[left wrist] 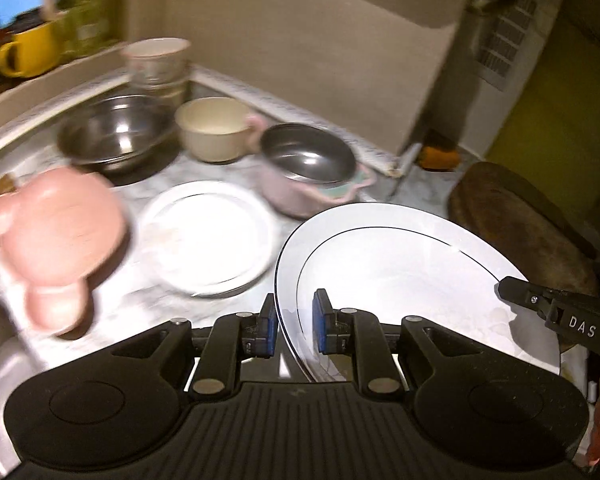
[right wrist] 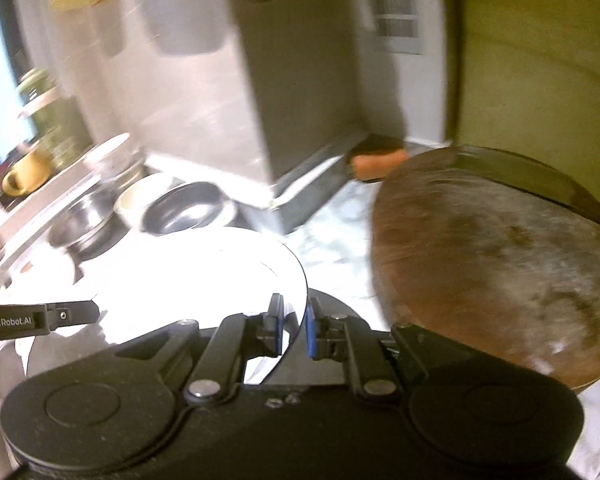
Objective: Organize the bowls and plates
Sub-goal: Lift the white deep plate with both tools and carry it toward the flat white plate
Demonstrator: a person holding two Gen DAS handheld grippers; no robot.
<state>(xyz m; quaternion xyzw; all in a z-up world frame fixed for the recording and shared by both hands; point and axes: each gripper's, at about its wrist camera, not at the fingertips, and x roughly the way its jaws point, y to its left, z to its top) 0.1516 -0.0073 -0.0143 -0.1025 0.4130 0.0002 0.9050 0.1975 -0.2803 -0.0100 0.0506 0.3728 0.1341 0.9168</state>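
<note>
A large white plate with a thin dark ring (left wrist: 412, 268) is held tilted above the counter by both grippers. My left gripper (left wrist: 294, 326) is shut on its left rim. My right gripper (right wrist: 293, 326) is shut on its opposite rim (right wrist: 204, 280); its finger also shows in the left wrist view (left wrist: 540, 304). A smaller white plate (left wrist: 208, 236) lies on the marble counter. A pink bear-shaped dish (left wrist: 56, 240) lies at the left. Behind stand a steel bowl (left wrist: 112, 132), a cream cup (left wrist: 216, 128), a dark bowl in a pink holder (left wrist: 308, 160) and stacked bowls (left wrist: 158, 64).
A round wooden board (right wrist: 496, 268) lies at the right, next to the plate. A yellow mug (left wrist: 28, 54) and a green jug (left wrist: 88, 12) stand on the window ledge. An orange sponge (left wrist: 440, 156) lies by the wall. A sink edge (left wrist: 4, 380) is at the lower left.
</note>
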